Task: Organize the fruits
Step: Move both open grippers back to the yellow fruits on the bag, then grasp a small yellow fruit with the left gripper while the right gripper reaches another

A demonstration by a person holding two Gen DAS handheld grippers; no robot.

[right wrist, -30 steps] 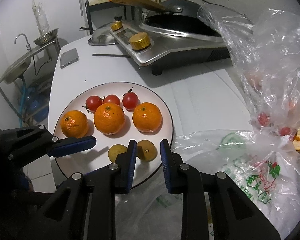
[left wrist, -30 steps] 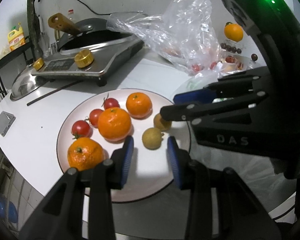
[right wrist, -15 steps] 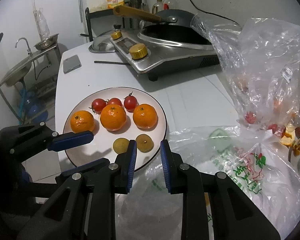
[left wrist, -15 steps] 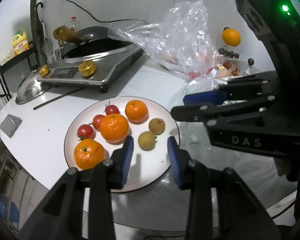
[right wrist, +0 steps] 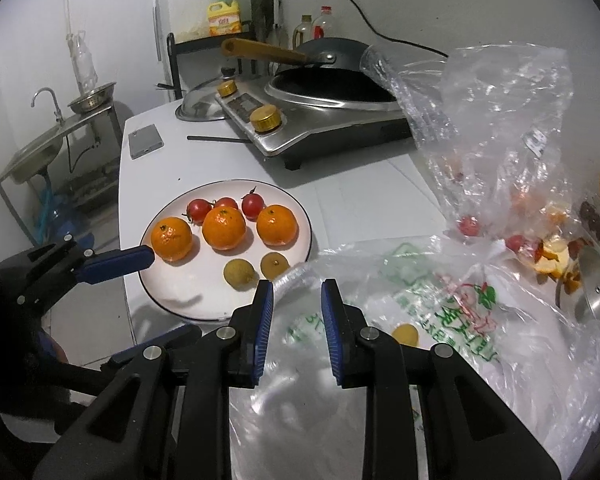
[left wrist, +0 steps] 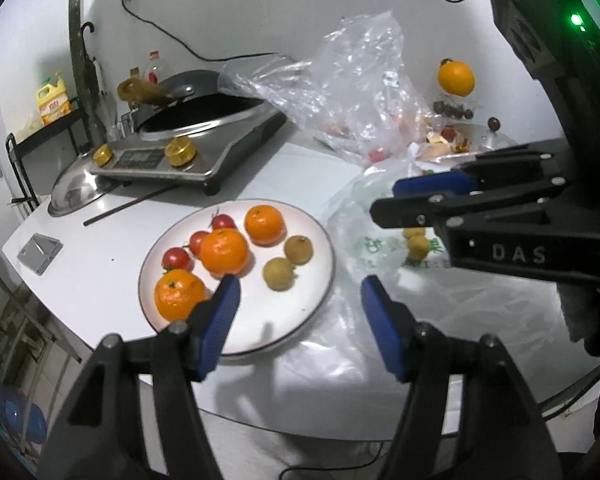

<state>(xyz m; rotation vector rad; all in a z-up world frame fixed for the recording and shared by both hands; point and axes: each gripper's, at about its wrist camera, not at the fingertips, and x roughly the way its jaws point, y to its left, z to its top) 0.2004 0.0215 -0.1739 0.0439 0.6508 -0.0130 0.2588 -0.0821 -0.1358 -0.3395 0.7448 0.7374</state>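
Left wrist view: left gripper (left wrist: pixel 300 300) w/ jaws wide apart, nothing between them, over the near rim of the white plate (left wrist: pixel 320 276). On the plate: 3 oranges (left wrist: pixel 223 251), 3 cherry tomatoes (left wrist: pixel 177 258), 2 small brownish fruits (left wrist: pixel 278 274). Right gripper (left wrist: pixel 396 204) reaches in from the right above a printed plastic bag (left wrist: pixel 380 240); more small yellow fruits (left wrist: pixel 418 246) inside it.

Right wrist view: right gripper (right wrist: pixel 297 300) w/ jaws a little apart, empty, over the printed bag's (right wrist: pixel 460 300) edge, just beside the plate (right wrist: pixel 188 304). One yellow fruit (right wrist: pixel 405 334) shows thru the bag. Stove (right wrist: pixel 320 128) w/ pan behind; clear bag (right wrist: pixel 500 128) to the right.
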